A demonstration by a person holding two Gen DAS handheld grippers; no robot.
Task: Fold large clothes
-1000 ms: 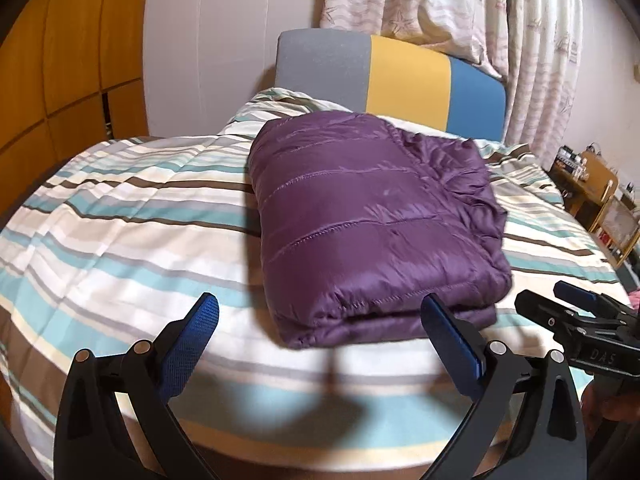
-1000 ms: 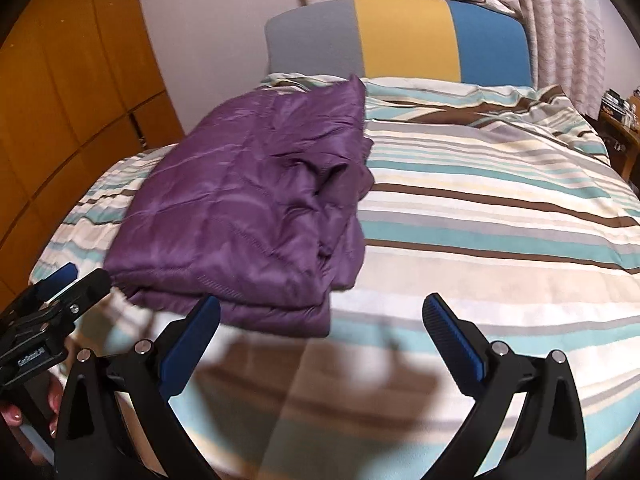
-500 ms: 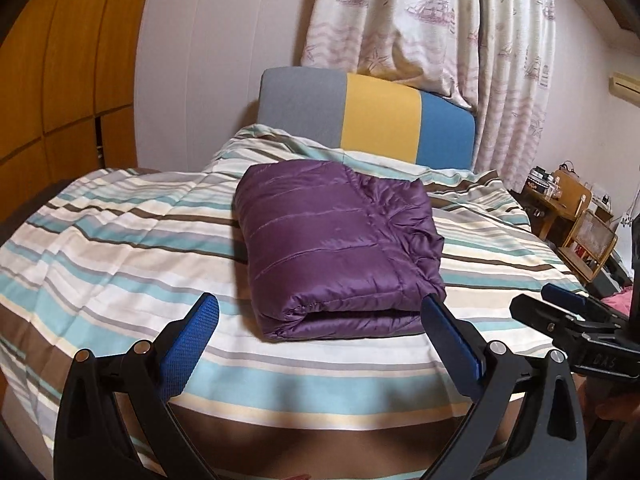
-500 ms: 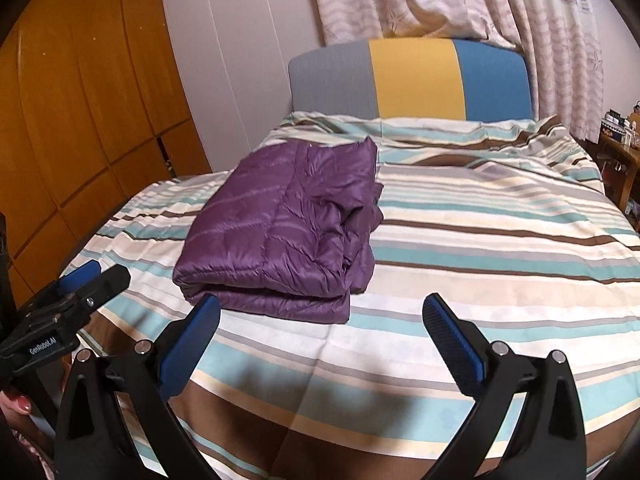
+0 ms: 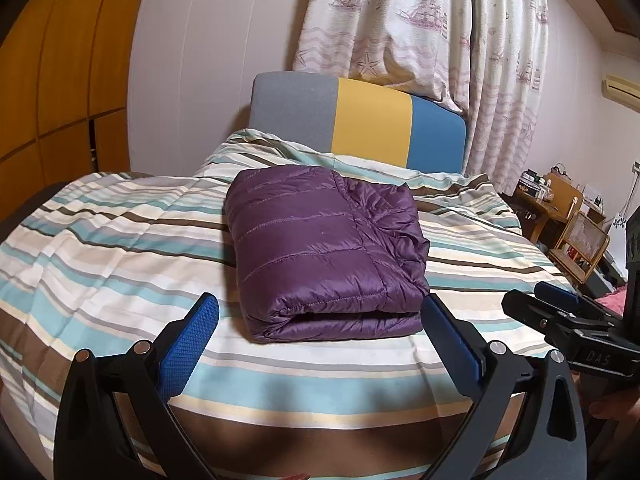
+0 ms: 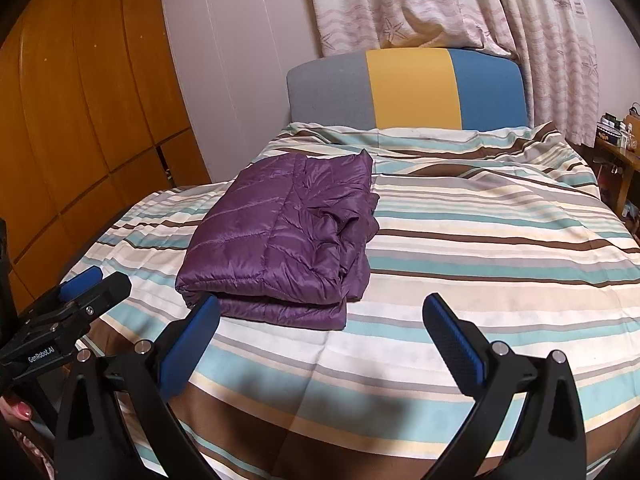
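A purple quilted puffer jacket (image 5: 320, 248) lies folded into a compact rectangle on the striped bed (image 5: 100, 232). It also shows in the right wrist view (image 6: 280, 240), left of centre. My left gripper (image 5: 320, 344) is open and empty, held back from the jacket's near edge above the foot of the bed. My right gripper (image 6: 320, 344) is open and empty, also held back from the jacket. Each gripper shows at the edge of the other's view, the right one (image 5: 560, 312) and the left one (image 6: 88, 292).
The bed has a grey, yellow and blue headboard (image 5: 360, 124) against a curtained wall. Wooden wardrobe doors (image 6: 80, 120) stand on the left. A wooden side table with clutter (image 5: 560, 208) stands to the right of the bed.
Both grippers have pulled back and up from the jacket, so it looks smaller and farther away. The jacket has stayed folded in place.
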